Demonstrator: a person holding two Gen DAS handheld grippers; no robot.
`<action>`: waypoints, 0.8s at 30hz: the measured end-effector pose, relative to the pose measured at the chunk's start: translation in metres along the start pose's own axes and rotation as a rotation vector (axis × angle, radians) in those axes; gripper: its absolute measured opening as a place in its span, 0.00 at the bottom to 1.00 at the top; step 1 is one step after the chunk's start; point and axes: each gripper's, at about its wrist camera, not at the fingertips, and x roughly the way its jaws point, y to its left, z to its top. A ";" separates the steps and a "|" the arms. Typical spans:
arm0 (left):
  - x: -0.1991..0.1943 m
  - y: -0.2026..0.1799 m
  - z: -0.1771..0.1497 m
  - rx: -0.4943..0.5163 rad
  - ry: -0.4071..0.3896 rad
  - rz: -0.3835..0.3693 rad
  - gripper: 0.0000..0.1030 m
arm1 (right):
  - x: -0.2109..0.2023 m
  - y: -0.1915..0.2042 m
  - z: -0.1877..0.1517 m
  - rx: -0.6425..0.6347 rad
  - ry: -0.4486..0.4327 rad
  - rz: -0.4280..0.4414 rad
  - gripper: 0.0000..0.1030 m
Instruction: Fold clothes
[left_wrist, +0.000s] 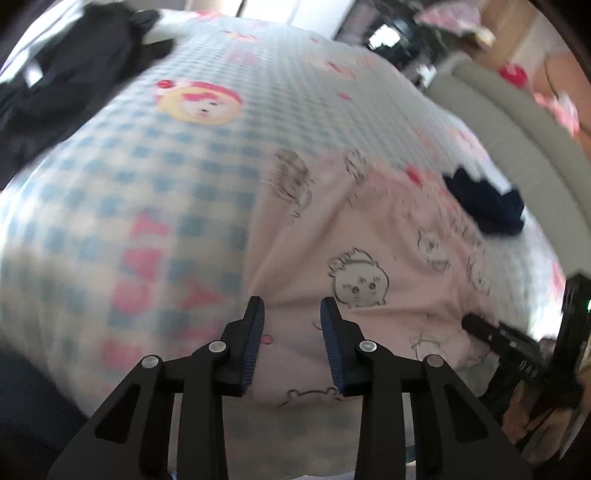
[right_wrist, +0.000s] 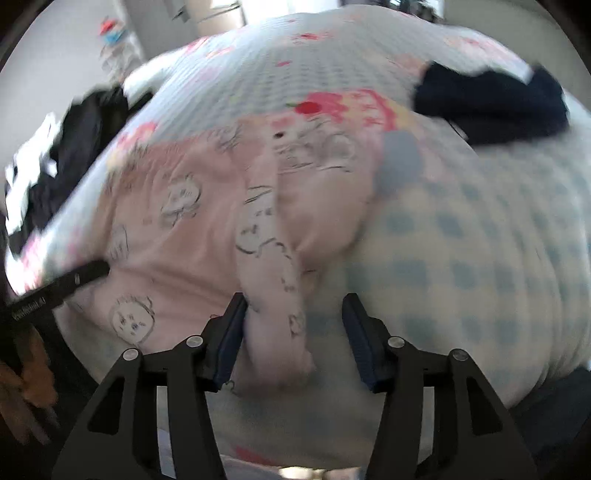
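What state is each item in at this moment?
Left tool: open, over pink garment, gripping nothing.
Right tool: open, pink fold between the pads, not pinched.
Pink garment: partly folded, rumpled on the bedspread.
Navy garment: bunched, unfolded.
Black clothes: heaped at bed's edge.

My left gripper (left_wrist: 291, 306) hangs over the garment (left_wrist: 369, 240) lying on the bedspread (left_wrist: 147, 166); another garment (left_wrist: 484, 203) lies beyond, to the right.
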 end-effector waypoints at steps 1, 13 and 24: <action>-0.005 0.001 0.000 -0.006 -0.015 -0.006 0.33 | -0.005 0.002 0.000 -0.006 -0.025 -0.010 0.51; 0.010 -0.046 -0.026 0.234 0.037 0.083 0.55 | 0.012 0.058 -0.017 -0.215 -0.022 -0.149 0.52; -0.030 0.011 -0.014 -0.003 -0.035 0.071 0.55 | -0.032 0.000 -0.021 0.013 -0.078 -0.094 0.53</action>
